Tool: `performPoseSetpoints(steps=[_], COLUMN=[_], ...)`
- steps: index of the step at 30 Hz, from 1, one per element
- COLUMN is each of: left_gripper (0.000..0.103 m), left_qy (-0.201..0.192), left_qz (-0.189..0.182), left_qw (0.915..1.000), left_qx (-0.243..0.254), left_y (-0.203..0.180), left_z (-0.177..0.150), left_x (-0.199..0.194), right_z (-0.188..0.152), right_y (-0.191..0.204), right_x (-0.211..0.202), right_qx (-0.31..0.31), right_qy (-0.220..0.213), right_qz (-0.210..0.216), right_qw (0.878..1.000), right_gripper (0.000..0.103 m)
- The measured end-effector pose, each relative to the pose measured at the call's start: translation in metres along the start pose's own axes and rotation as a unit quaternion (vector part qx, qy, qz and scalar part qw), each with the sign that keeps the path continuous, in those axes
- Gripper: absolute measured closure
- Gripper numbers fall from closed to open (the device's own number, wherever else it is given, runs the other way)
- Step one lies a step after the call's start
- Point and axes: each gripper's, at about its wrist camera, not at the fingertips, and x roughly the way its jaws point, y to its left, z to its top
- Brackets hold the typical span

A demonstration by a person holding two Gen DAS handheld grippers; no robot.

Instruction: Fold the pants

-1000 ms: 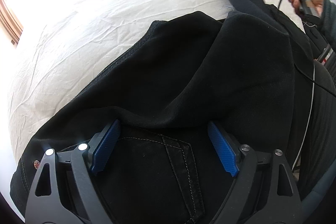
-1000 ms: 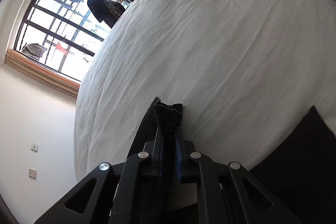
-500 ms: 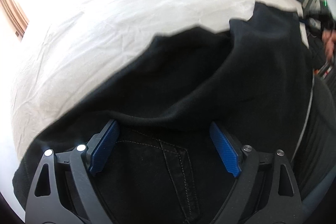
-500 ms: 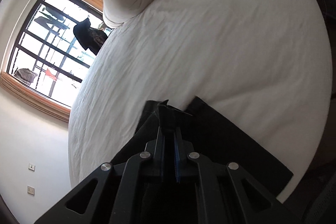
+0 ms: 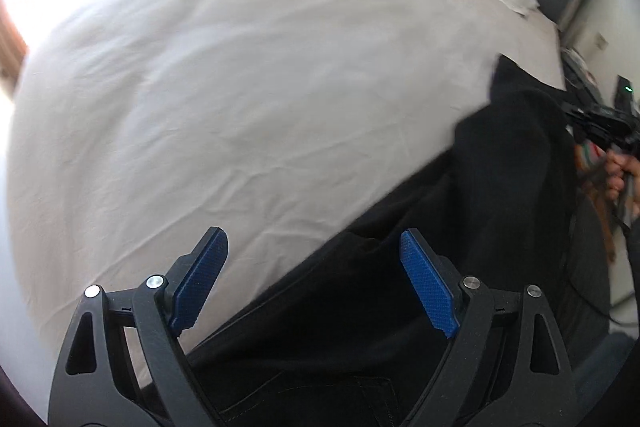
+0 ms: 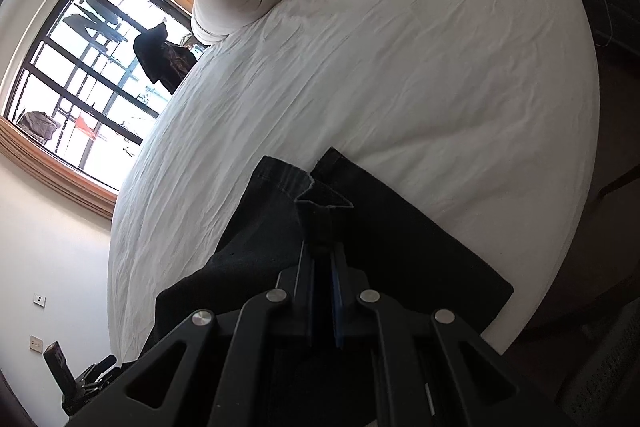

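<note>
Barely begun: your right gripper (image 6: 320,267) pinches pants (image 6: 360,247) hem, left gripper (image 5: 312,283) gapes empty; folds all remain.

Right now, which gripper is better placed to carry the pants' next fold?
Right. The right gripper is shut on the black pants, while the left gripper is open, gripping nothing.

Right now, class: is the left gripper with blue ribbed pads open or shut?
Open. The left gripper shows its blue pads spread wide apart above the black denim pants, clamping nothing.
</note>
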Motion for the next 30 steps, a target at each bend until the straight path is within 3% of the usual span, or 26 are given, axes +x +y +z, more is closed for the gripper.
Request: performPoseSetpoints(steps=[3,7,8,10,11,14,18,21,24,30], left_gripper=[0.015,0.015,0.021,0.052,0.078,0.091,0.095,0.095,0.095,0.095], left_qy=[0.019,0.037,0.041,0.056,0.069,0.082,0.063,0.041,0.035,0.034], left_qz=[-0.022,-0.023,-0.026,-0.029,-0.023,-0.009,0.026,0.016,0.003,0.013], left_qw=[0.9988,0.9973,0.9969,0.9954,0.9943,0.9914,0.9935,0.9988,0.9989,0.9984], left_qx=[0.039,0.058,0.061,0.072,0.079,0.102,0.091,0.022,-0.033,-0.045], left_y=[-0.006,-0.006,-0.007,-0.011,-0.013,-0.024,-0.025,-0.005,0.004,-0.001], left_z=[0.003,0.007,0.006,0.005,0.005,0.005,0.008,0.015,0.013,0.014], left_x=[0.005,0.015,0.017,0.025,0.032,0.042,0.043,0.041,0.050,0.060], right_z=[-0.001,0.000,0.001,0.001,0.001,0.001,0.002,0.003,0.000,-0.017], right_y=[-0.003,-0.004,-0.003,-0.001,-0.001,-0.001,0.001,0.003,-0.004,-0.035], right_x=[0.004,0.009,0.011,0.014,0.015,0.015,0.014,0.006,-0.002,0.003], right_qx=[0.002,-0.001,-0.002,-0.005,-0.006,-0.007,-0.007,-0.012,-0.005,0.033], right_qy=[0.007,0.011,0.013,0.014,0.015,0.015,0.010,-0.006,-0.013,0.001], right_qz=[0.003,0.006,0.007,0.009,0.010,0.010,0.012,0.009,-0.004,-0.025], right_qw=[1.000,1.000,1.000,1.000,1.000,1.000,1.000,1.000,1.000,0.999], right_gripper=[0.095,0.095,0.095,0.095,0.095,0.095,0.095,0.095,0.095,0.097])
